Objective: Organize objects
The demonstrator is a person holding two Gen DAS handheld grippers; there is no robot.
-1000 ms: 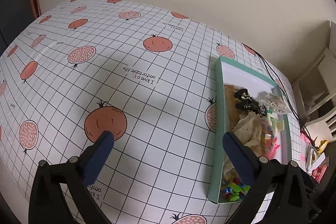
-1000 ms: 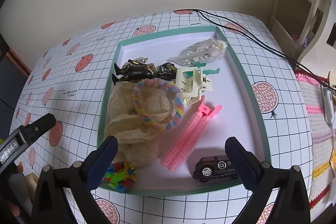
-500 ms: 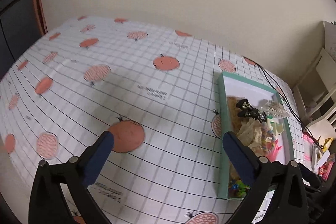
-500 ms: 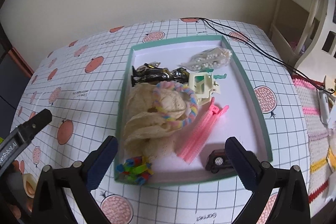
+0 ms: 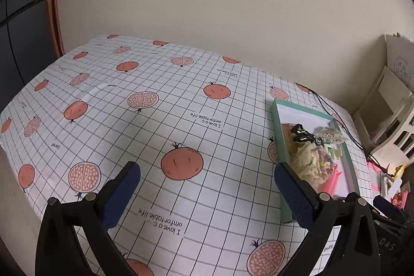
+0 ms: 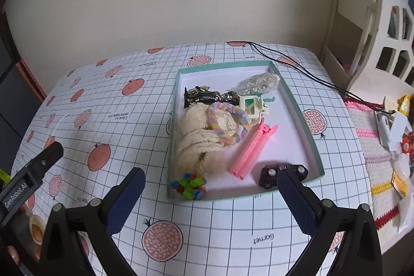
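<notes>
A shallow teal tray (image 6: 305, 126) (image 5: 278, 131) on the pomegranate-print tablecloth holds a cream lace cloth (image 6: 199, 139), a pastel scrunchie (image 6: 229, 120), a pink hair clip (image 6: 252, 149), a black toy car (image 6: 282, 173), a colourful block toy (image 6: 189, 185), black wrapped pieces (image 6: 204, 96), a bag of beads (image 6: 260, 83) and a cream claw clip (image 6: 252, 106). My right gripper (image 6: 211, 201) hangs open above the tray's near edge, holding nothing. My left gripper (image 5: 207, 193) is open over bare cloth left of the tray, and its body (image 6: 31, 177) shows in the right wrist view.
A black cable (image 6: 297, 64) runs across the table's far right corner. A crocheted mat (image 6: 375, 146) with small packets lies right of the table, beside white shelving (image 6: 362, 30). A wall stands behind the table, and dark furniture (image 5: 20, 25) at the left.
Both grippers have pulled back and up, so the tray and table look smaller and farther. Both stay open; nothing in the tray moved.
</notes>
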